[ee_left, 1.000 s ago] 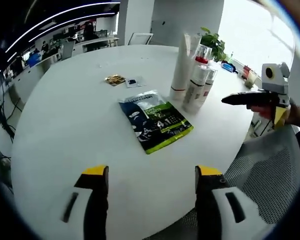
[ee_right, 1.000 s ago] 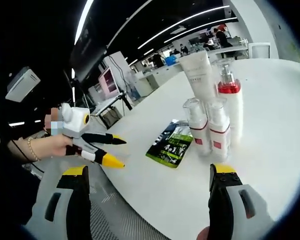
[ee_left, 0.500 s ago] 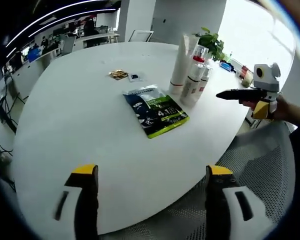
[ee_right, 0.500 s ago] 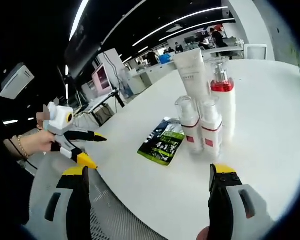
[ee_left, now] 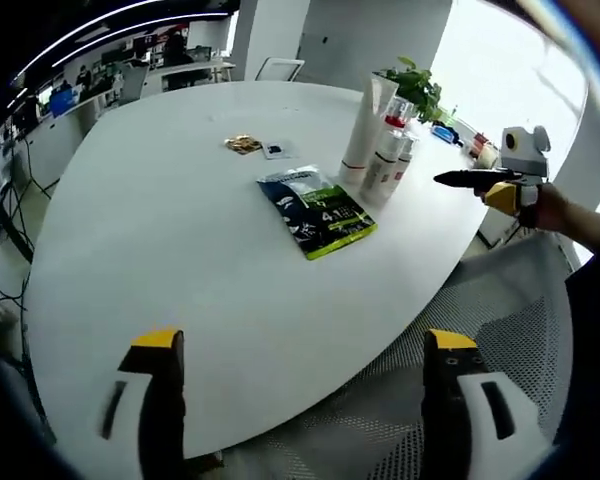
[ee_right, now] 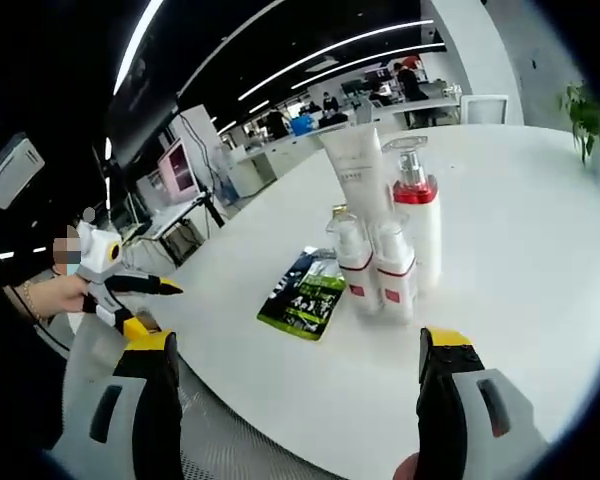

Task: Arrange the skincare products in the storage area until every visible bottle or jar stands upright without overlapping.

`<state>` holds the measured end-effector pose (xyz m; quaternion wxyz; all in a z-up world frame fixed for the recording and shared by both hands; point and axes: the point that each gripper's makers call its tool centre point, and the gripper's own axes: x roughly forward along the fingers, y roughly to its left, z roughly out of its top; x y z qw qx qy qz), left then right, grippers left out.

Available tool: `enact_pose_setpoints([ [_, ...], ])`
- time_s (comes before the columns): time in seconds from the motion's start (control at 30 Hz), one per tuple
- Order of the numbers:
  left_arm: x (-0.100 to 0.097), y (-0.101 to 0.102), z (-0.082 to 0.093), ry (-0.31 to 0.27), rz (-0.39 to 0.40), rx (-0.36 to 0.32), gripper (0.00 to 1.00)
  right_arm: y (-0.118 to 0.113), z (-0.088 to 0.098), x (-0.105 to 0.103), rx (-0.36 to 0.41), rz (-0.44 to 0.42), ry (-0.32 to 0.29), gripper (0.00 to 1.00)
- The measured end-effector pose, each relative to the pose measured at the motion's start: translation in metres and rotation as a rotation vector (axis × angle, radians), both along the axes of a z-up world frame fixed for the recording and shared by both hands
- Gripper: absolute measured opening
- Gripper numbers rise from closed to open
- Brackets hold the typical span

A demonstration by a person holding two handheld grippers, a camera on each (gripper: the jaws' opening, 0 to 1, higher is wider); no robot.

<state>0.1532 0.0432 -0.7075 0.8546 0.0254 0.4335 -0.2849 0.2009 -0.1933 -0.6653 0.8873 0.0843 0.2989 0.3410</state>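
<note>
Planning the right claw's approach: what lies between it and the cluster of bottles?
Bare white table lies between the right claw and the bottles in the right gripper view.

On the round white worktop (ee_right: 540,230), four skincare containers stood upright in a tight cluster. A tall white squeeze tube (ee_right: 353,170) (ee_left: 364,125) stood at the back on its cap, its flat crimped end uppermost. Just beside it stood a white pump bottle with a red collar and clear cap (ee_right: 414,222) (ee_left: 391,150). In front of these were two smaller white spray bottles with red bands and clear caps (ee_right: 373,268), side by side and touching or nearly so. A flat dark sachet with green and white print (ee_right: 303,295) (ee_left: 321,211) lay near the cluster, apart from the bottles.
</note>
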Motion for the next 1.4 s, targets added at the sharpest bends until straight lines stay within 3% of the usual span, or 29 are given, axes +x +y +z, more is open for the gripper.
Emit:
enact_pose_setpoints([
  [0.07,-0.004,0.001,-0.001,0.026,0.002,-0.002,0.95,0.001,-0.002,-0.002,-0.012,-0.005,0.0,1.0],
  [0.37,-0.002,0.001,0.001,0.011,-0.023,-0.009,0.97,-0.009,-0.009,0.003,-0.072,-0.034,-0.015,1.0],
  [0.7,0.001,-0.003,0.0,0.021,-0.048,0.012,0.97,-0.014,-0.007,0.006,-0.047,-0.073,-0.023,1.0],
  [0.9,0.015,-0.014,0.0,0.02,-0.045,0.01,0.95,-0.014,-0.009,0.006,-0.041,-0.076,-0.013,1.0],
  [1.4,0.075,-0.048,0.006,-0.01,-0.06,0.034,0.95,-0.019,-0.012,0.008,-0.058,-0.097,-0.005,1.0],
])
